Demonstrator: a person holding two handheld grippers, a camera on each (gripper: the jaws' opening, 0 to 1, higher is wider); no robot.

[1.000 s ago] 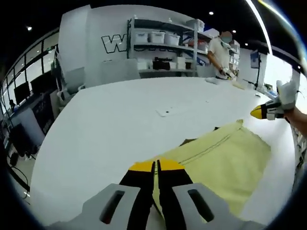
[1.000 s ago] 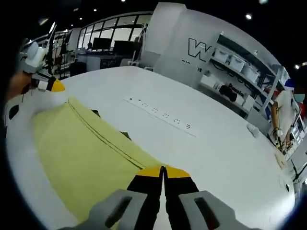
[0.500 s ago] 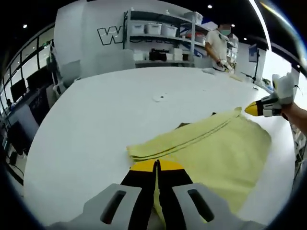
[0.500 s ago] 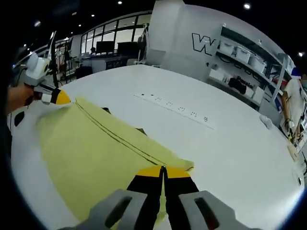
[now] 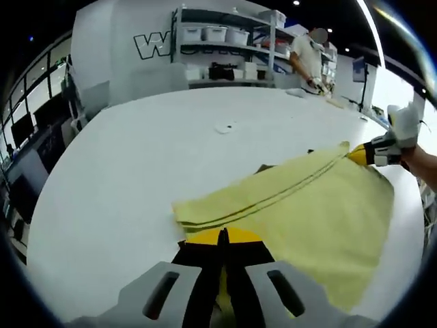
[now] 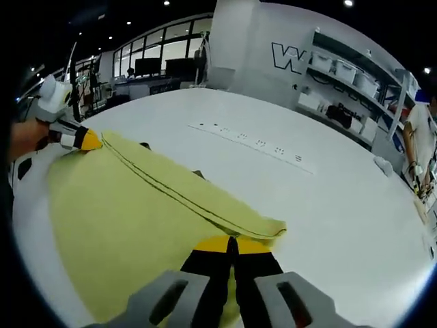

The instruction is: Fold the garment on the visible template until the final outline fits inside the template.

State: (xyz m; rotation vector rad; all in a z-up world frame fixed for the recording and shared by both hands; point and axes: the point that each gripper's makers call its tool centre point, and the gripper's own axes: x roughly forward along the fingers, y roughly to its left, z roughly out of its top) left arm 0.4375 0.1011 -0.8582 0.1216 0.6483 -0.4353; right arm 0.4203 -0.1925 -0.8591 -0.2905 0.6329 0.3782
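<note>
A pale yellow garment [image 5: 307,205] lies spread on the white table [image 5: 136,157], its far edge doubled over with a dark seam line along it. My left gripper [image 5: 222,236] is shut on the cloth at one end of that edge. In the right gripper view the same garment [image 6: 123,205] runs from my right gripper [image 6: 231,242], shut on the cloth, to the left gripper [image 6: 89,140] at the far left. In the left gripper view the right gripper [image 5: 358,156] holds the other corner. A small dark patch [image 5: 263,167] peeks out beyond the fold.
A row of small marks [image 6: 256,143] crosses the table beyond the garment, and a small flat piece [image 5: 222,128] lies farther out. Shelves with white bins [image 5: 218,34] line the back wall, where a person [image 5: 304,58] stands. Desks with monitors [image 6: 157,68] stand off to one side.
Both grippers have drawn back toward the near table edge with the cloth. The doubled edge, level with the jaw tips a second ago, now lies well ahead of them.
</note>
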